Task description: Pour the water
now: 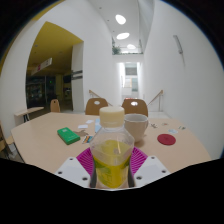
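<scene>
My gripper (111,165) is shut on a clear plastic bottle (111,150) with a white cap (112,116) and yellowish liquid inside. The bottle stands upright between the pink pads (86,160), which press on both its sides, above the near part of the beige table (40,145). A white mug (136,126) stands on the table just beyond the bottle, slightly to the right.
A green box (68,135) lies on the table left of the bottle. A red round coaster (166,139) lies to the right of the mug. Small items sit near the mug. Wooden chairs (96,104) stand behind the table; a corridor lies beyond.
</scene>
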### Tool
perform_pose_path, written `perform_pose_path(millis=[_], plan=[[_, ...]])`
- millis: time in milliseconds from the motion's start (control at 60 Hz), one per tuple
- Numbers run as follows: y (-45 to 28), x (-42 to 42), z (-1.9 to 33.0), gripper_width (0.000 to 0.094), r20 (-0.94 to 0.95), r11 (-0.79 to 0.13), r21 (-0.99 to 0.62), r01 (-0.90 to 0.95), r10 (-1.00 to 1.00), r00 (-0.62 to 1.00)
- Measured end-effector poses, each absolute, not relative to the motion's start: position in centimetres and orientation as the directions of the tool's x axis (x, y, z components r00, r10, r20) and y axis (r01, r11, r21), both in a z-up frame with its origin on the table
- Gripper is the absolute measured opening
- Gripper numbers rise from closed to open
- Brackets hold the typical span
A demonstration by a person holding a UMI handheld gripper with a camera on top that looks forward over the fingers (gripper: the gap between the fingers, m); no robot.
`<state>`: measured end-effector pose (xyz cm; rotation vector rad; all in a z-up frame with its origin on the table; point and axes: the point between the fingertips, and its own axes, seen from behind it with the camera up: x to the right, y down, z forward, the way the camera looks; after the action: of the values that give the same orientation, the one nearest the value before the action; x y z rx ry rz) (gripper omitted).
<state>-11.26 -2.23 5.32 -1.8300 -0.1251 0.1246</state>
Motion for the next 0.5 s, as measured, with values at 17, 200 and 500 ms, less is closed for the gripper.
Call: perform_pose_path(millis=[17,200,500], plan=[[-2.2,-11.3,5.3,0.0425,-0.020,-0.258,-0.966,0.020,0.152,0.988],[-0.4,-14.3,8.2,0.0351,-0.231,-0.269,-0.948,-0.173,0.204,0.951],[11.3,-19.2,16.7,0.0359,-0.954,-0.416,-0.285,-0.864,0.215,0.211]])
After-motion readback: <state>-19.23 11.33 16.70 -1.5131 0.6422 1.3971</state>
